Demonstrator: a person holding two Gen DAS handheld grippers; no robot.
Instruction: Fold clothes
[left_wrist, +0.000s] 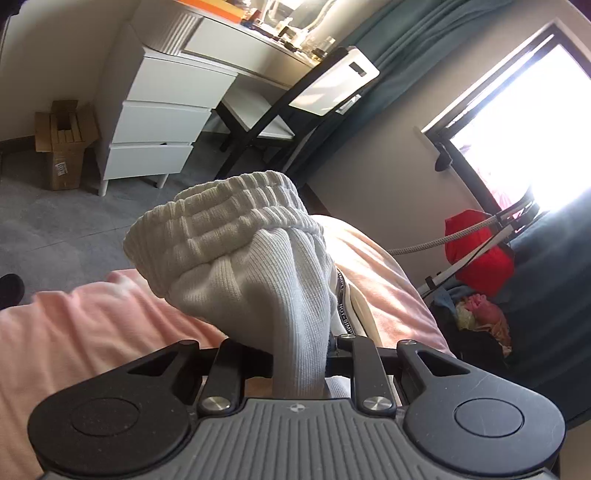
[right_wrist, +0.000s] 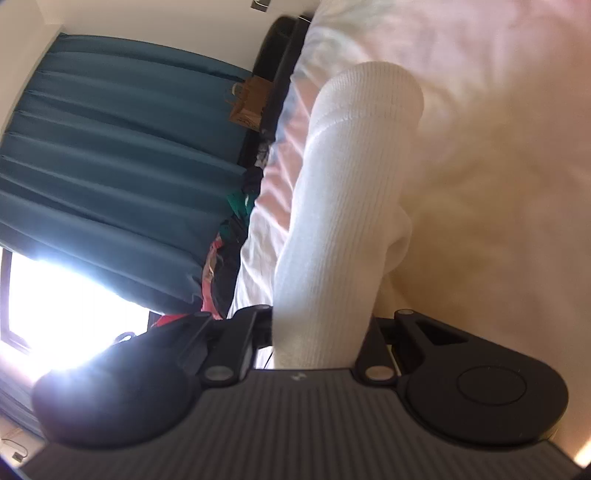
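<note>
While both jaws clamp it, white ribbed garment (left_wrist: 236, 258) hangs bunched — pink bedding (left_wrist: 92, 332) beneath

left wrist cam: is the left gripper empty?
No, the left gripper is shut on white ribbed cloth, which bunches up out of its jaws above the pink bedding.

A home bedroom is shown. A bed with pink bedding (left_wrist: 92, 332) is seen below the left claw (left_wrist: 299, 369); beyond it, white drawers (left_wrist: 162, 122), a cluttered counter (left_wrist: 255, 44), a chair (left_wrist: 295, 107), teal curtains (right_wrist: 110, 147) and a bright window (left_wrist: 524, 129) are seen.
</note>
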